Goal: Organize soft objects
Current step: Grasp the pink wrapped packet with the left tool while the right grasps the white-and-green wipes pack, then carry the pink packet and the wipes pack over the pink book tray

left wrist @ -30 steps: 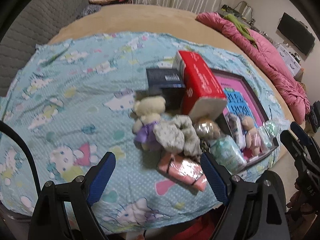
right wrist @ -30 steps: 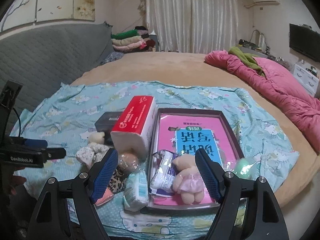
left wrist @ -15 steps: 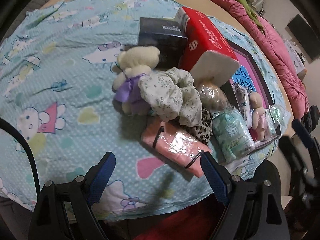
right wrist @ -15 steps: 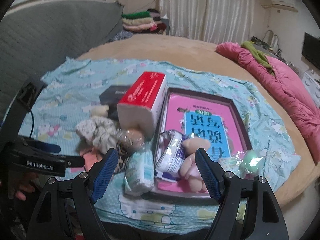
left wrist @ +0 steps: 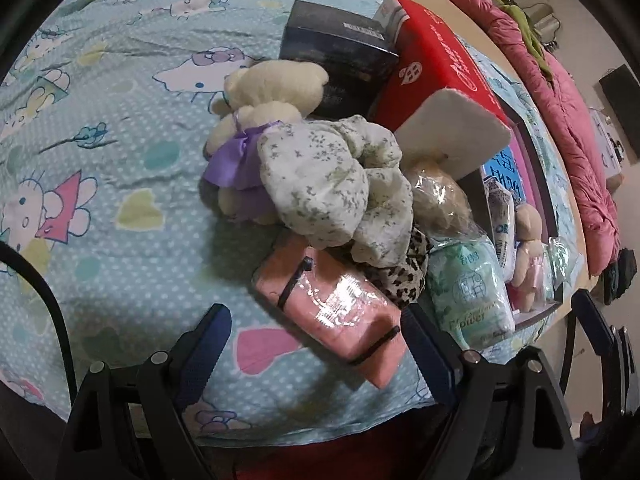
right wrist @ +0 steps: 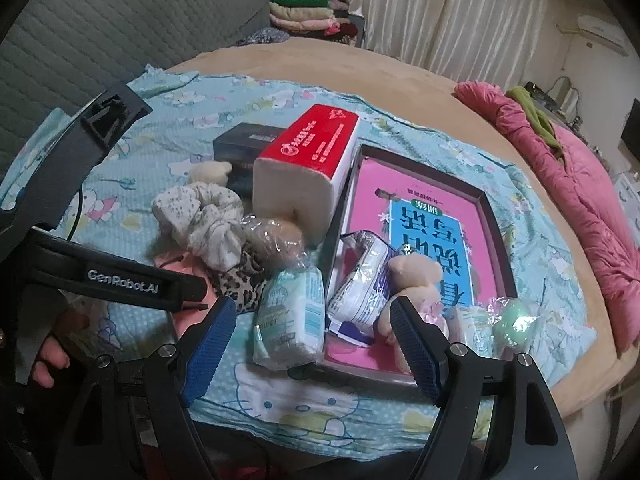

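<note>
Left tool [left wrist: 320, 344] gapes over glossy pink packet [left wrist: 340, 312].

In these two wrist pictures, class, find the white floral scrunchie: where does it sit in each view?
Left wrist: the white floral scrunchie is at centre, over the cream bear's purple bow.
Right wrist: it lies left of centre.
Shared landmark: the red tissue pack stands just right of it in both.

Dim indoor light, heavy fisheye bend

Soft shadows under the toys; glare on the pink plastic-wrapped pack [left wrist: 340, 304]; black vignette at every corner; slight blur.
</note>
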`<state>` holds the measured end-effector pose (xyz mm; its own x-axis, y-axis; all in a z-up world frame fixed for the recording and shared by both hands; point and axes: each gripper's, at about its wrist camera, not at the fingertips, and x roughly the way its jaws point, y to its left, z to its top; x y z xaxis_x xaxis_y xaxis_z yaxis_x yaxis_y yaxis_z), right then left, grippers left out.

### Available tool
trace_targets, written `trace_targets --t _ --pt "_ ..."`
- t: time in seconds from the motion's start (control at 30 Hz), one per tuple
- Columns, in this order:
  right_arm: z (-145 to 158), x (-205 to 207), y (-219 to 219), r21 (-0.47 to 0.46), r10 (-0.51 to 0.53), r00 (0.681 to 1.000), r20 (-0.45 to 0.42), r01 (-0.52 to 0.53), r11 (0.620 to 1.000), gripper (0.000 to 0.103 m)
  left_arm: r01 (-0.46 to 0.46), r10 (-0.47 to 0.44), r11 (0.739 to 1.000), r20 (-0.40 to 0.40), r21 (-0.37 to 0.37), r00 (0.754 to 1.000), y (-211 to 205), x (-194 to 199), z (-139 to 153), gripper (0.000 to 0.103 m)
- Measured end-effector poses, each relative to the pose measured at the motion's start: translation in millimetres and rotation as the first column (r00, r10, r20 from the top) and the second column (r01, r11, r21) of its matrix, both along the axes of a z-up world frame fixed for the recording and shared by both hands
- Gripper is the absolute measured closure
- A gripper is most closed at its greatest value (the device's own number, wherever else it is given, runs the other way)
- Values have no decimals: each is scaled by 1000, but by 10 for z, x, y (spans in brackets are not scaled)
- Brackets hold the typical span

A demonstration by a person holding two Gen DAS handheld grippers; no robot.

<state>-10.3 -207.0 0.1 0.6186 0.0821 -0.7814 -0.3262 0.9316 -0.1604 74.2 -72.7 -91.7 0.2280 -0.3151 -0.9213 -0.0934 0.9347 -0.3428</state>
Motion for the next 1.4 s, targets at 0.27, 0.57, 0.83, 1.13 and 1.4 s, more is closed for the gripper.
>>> trace_targets --t 0.27,0.57,0.83,1.13,1.4 --pt "-96 35 59 -31 17 1000 -24 -17 999 22 -68 66 997 -50 -41 997 -90 147 -107 17" --pt "-319 141 254 -132 56 997 -53 -62 989 22 -125 120 990 -78 -58 990 -90 220 -211 25" --pt "-550 175 443 -271 102 993 -61 -115 956 23 -115 111 992 -79 -55 991 76 244 -249 32" --pt "-688 255 452 -364 121 991 -52 -132 922 25 -102 99 994 -68 -38 993 127 177 -219 45" --pt "-660 316 352 -318 146 988 -40 -152 936 52 -69 69 998 -36 4 997 258 63 -196 74"
